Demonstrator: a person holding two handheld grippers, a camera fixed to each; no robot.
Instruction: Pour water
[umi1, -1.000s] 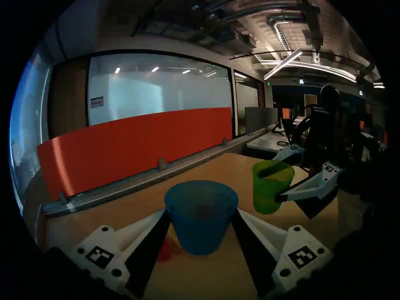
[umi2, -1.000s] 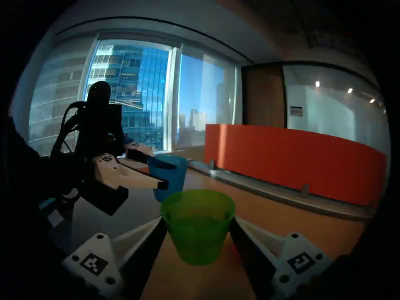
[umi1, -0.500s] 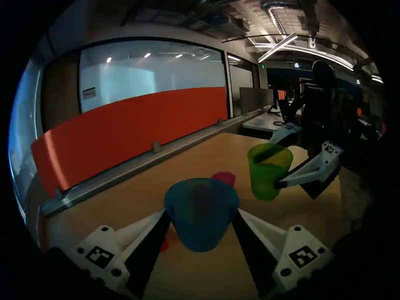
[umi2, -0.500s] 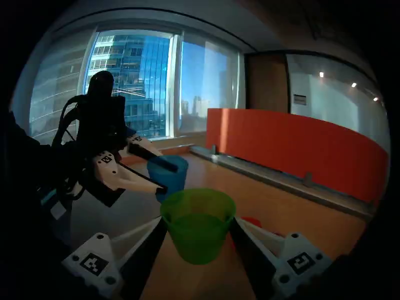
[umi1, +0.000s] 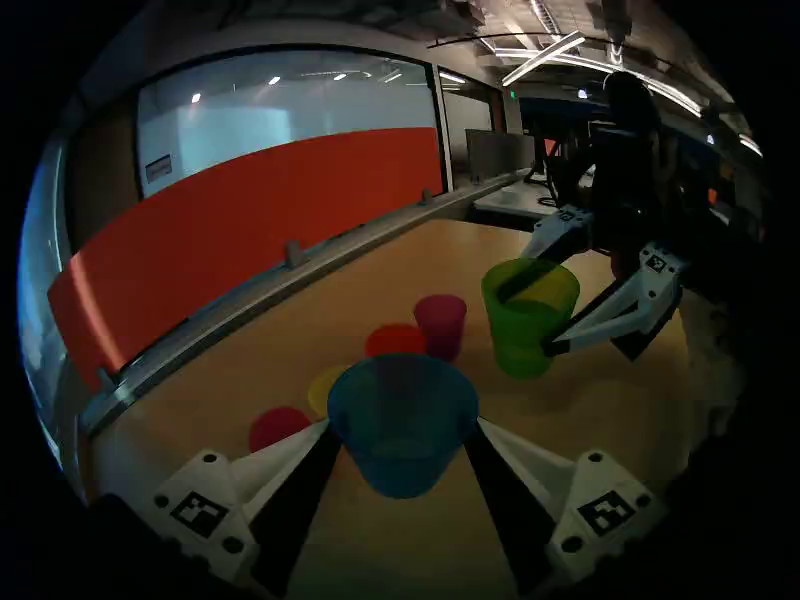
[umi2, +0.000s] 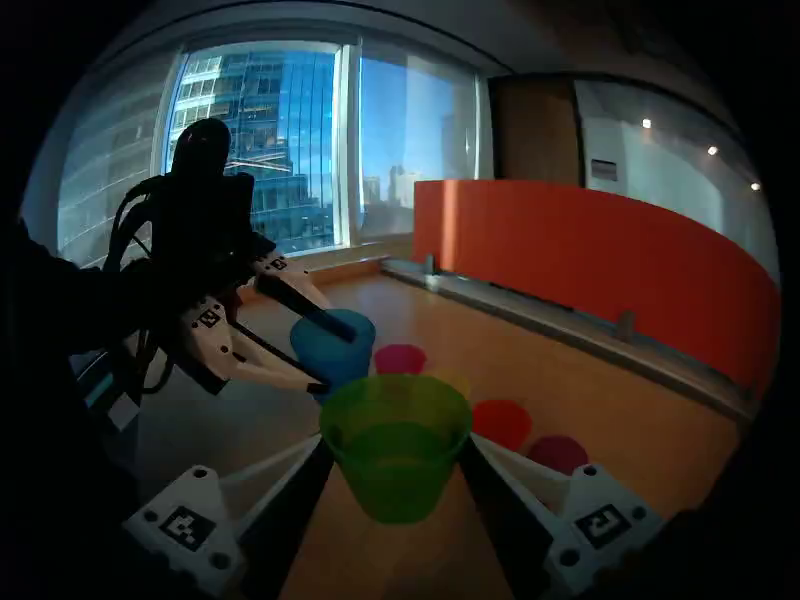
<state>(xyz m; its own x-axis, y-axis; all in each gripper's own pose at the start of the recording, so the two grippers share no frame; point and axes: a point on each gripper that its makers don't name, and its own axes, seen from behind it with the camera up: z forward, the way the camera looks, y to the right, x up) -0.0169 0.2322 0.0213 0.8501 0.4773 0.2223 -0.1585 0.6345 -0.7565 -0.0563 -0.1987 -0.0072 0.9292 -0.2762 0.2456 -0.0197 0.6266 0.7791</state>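
Green cup (umi2: 397, 460) (apparently holding liquid) is pinched by the right gripper (umi2: 395, 440); blue cup (umi1: 403, 430) is pinched by the left gripper (umi1: 403, 445), both over the table (umi1: 330, 300). Risk: tilting before the rims align would spill onto the small cups (umi1: 440, 322) below.

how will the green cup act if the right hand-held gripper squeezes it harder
The green cup looks like thin translucent plastic, so it would probably flex rather than crack. Its smooth, tapered wall might slide within the right hand-held gripper. It seems partly filled, so it may slosh.
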